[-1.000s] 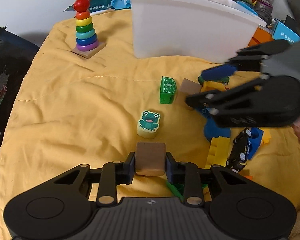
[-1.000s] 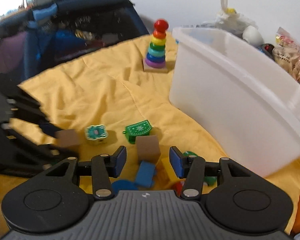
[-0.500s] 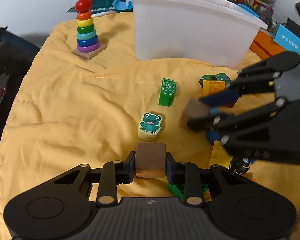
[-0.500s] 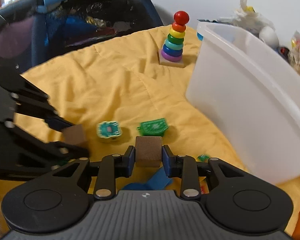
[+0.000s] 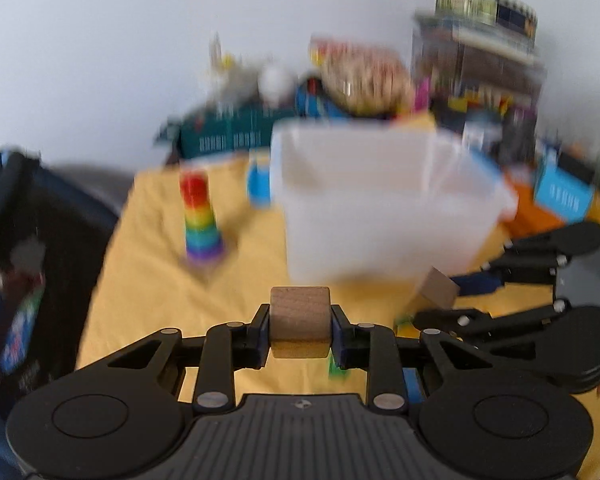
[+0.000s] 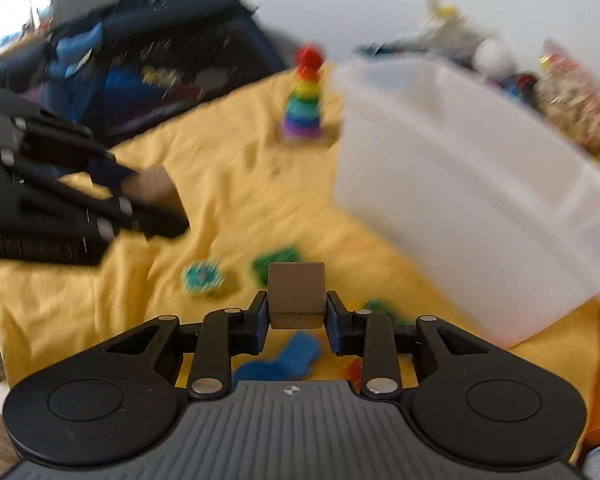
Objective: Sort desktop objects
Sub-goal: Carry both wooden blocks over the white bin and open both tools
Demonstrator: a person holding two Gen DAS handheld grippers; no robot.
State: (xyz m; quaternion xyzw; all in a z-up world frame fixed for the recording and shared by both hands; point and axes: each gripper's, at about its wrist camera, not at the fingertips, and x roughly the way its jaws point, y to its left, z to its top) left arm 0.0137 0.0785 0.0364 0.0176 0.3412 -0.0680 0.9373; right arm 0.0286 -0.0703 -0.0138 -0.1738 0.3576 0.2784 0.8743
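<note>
My left gripper [image 5: 299, 330] is shut on a brown wooden cube [image 5: 299, 322] and holds it above the yellow cloth, facing the white plastic bin [image 5: 380, 204]. My right gripper [image 6: 297, 308] is shut on a second brown wooden cube [image 6: 297, 294], lifted over the toys. Each gripper shows in the other's view: the right one [image 5: 452, 292] with its cube [image 5: 438, 286] at the right, the left one [image 6: 140, 200] with its cube [image 6: 150, 186] at the left. The bin also shows in the right wrist view [image 6: 460, 184]. Both views are blurred.
A rainbow ring stacker [image 5: 199, 220] stands on the cloth left of the bin, also in the right wrist view [image 6: 305, 98]. A frog block [image 6: 202, 278], a green block [image 6: 278, 262] and a blue piece [image 6: 284, 360] lie below my right gripper. Clutter sits behind the bin.
Both grippers have risen and tilted up toward the bin, each with its cube. The right gripper, open around its cube a second ago, closed on it and lifted it.
</note>
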